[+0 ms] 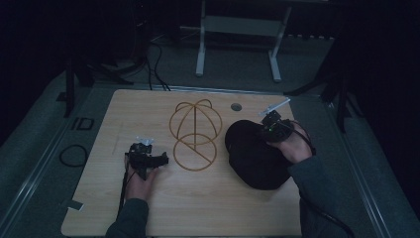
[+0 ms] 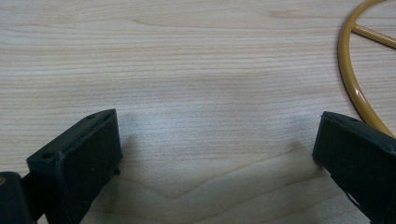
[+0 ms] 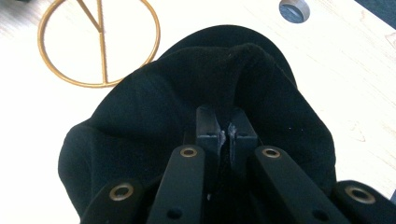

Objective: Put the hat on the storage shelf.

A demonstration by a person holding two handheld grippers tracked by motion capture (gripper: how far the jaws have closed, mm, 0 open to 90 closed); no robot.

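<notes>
Fabric of the black hat [image 3: 154, 116] looked soft and light, bunching where the right gripper [image 3: 226, 133] pinched a fold, while the left gripper [image 2: 215, 154] hung with jaws spread above the desk [image 2: 187, 56].

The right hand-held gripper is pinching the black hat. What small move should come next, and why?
Probably lift the black hat slightly and carry it toward the gold wire stand. The right hand-held gripper is shut on a fold of its fabric, while the hat rests on the table beside the stand. The left hand-held gripper is open over bare wood near the stand's base ring, free to steady it.
</notes>
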